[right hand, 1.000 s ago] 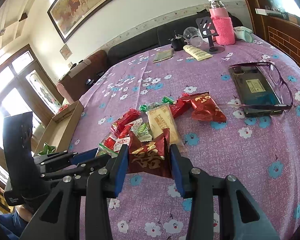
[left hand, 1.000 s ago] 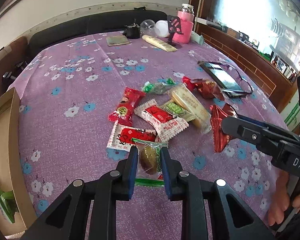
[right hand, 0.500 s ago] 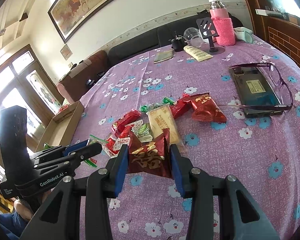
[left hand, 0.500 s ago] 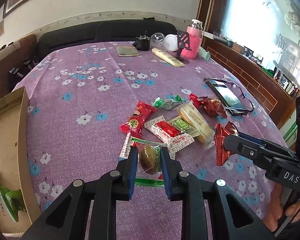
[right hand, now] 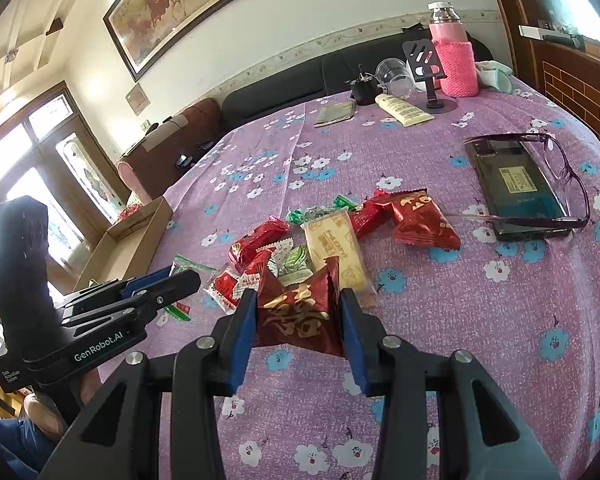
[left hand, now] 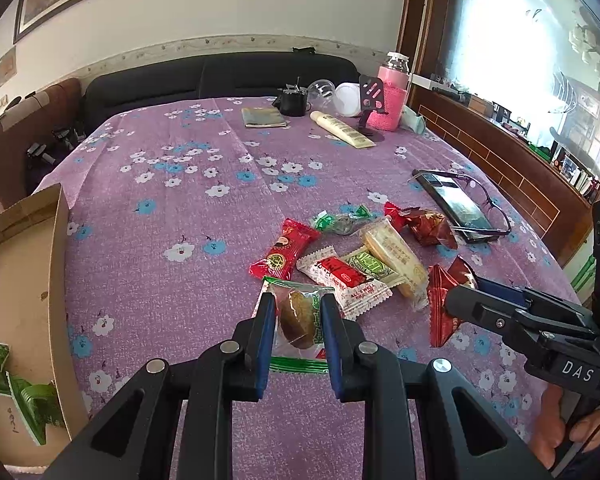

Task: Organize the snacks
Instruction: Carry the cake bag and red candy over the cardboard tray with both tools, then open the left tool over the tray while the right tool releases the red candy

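My left gripper (left hand: 296, 308) is shut on a clear green-edged packet with a brown pastry (left hand: 298, 318), held above the purple floral tablecloth. My right gripper (right hand: 298, 306) is shut on a dark red packet with gold characters (right hand: 300, 312); it also shows in the left wrist view (left hand: 440, 304). A pile of snacks lies ahead: a red bar (left hand: 284, 248), a red and white wafer packet (left hand: 344, 280), a pale yellow biscuit pack (left hand: 394, 256) and a red foil packet (left hand: 428, 226). A cardboard box (left hand: 20, 280) stands at the left.
A phone with glasses lying on it (left hand: 460, 204) sits right of the pile. At the far end stand a pink flask (left hand: 394, 96), a phone stand (left hand: 370, 96), a cream tube (left hand: 342, 130), a black cup (left hand: 292, 102) and a small booklet (left hand: 264, 118). Green packets (left hand: 24, 396) lie in the box.
My left gripper has risen and pulled back with the pastry packet, lifting it off the pile. My right gripper still holds the red packet in the same place.
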